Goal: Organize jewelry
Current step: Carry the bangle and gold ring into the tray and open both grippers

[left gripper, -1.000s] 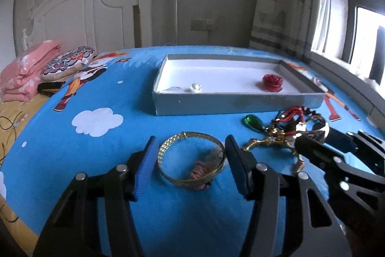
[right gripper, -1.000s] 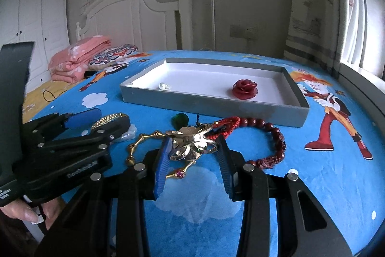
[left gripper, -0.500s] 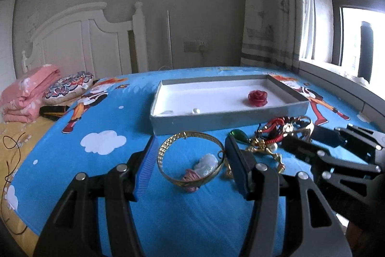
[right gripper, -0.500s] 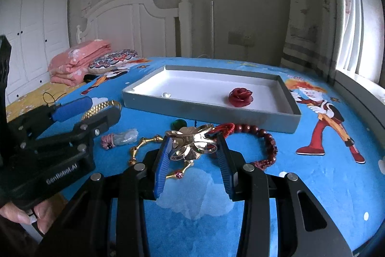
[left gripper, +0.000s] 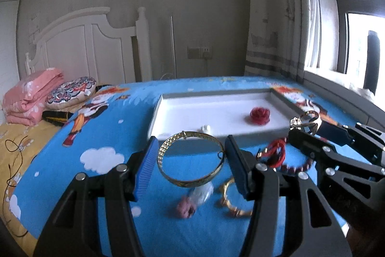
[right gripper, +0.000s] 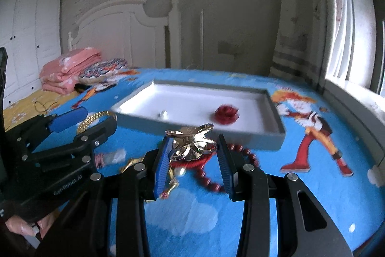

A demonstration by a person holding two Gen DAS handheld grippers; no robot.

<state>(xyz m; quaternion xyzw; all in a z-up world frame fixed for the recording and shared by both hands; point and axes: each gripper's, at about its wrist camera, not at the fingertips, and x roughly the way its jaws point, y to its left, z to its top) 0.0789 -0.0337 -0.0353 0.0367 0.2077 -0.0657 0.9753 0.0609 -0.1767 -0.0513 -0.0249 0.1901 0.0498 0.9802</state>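
Observation:
My left gripper is shut on a gold bangle and holds it in the air above the blue bedsheet. My right gripper is shut on a gold flower brooch, also lifted; it shows at the right of the left wrist view. A grey tray with a white floor lies just beyond, holding a red rose and a small pearl. The tray, rose and pearl show in the right wrist view too.
A red bead bracelet with red cord, a gold chain piece and a clear piece with a pink tassel lie on the sheet below the grippers. Folded pink bedding and a patterned cushion lie far left. A window sill is at right.
Both grippers have risen off the sheet with their pieces and moved toward the tray. The bangle has left the tassel piece; the brooch has lifted off the bead bracelet.

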